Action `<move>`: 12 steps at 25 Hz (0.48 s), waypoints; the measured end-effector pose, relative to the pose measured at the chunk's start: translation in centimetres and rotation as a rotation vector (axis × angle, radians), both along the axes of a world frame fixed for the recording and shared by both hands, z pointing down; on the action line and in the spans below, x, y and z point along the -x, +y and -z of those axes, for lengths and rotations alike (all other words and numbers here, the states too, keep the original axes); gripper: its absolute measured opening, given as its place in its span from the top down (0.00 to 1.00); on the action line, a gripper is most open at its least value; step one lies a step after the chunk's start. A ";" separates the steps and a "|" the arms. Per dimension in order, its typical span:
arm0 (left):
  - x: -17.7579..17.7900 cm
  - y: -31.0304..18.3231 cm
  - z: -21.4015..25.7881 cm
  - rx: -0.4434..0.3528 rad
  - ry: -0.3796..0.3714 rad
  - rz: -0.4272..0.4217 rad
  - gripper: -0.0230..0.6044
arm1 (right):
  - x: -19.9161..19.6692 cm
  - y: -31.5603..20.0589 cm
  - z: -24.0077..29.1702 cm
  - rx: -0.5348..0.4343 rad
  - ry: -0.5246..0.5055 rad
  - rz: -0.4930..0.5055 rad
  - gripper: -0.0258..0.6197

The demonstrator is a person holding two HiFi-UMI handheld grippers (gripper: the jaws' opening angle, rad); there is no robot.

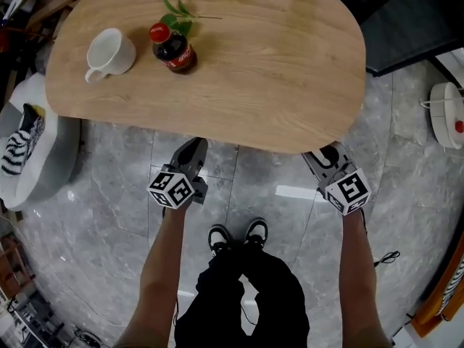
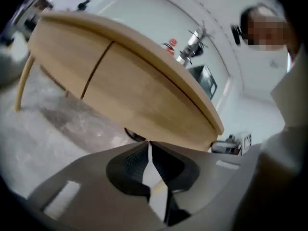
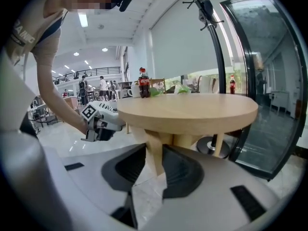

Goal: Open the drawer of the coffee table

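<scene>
Wooden drawer front (image 2: 144,97) under the table (image 1: 239,78) should be hooked by the clenched, empty left gripper (image 2: 149,146); 1 leg (image 3: 155,136) is clamped by the right gripper (image 3: 151,152).

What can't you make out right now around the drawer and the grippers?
Drawer front: hidden beneath the tabletop in the head view; motion-blurred in the left gripper view, no handle discernible.
Right gripper: table leg shows between its parted jaws; contact unclear there, and the tabletop hides its tips in the head view.
</scene>
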State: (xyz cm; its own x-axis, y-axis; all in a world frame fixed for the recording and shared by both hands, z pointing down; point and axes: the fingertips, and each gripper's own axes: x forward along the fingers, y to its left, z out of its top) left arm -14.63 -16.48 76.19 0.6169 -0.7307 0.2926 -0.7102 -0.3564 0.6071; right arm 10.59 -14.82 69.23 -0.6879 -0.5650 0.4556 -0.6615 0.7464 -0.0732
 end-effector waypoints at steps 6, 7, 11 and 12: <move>1.6 -2.3 0.8 -0.032 0.707 -0.006 0.66 | 0.1 0.0 0.1 -0.031 0.002 0.051 0.80; 1.9 -2.7 0.4 -0.046 0.687 -0.009 0.66 | 0.1 0.0 0.1 -0.035 0.005 0.057 0.81; 2.3 -3.6 0.5 -0.090 0.657 -0.046 0.66 | 0.1 -0.2 0.1 -0.041 0.008 0.060 0.81; 2.5 -3.7 0.4 -0.095 0.648 -0.054 0.66 | 0.1 -0.2 0.0 -0.041 0.008 0.056 0.81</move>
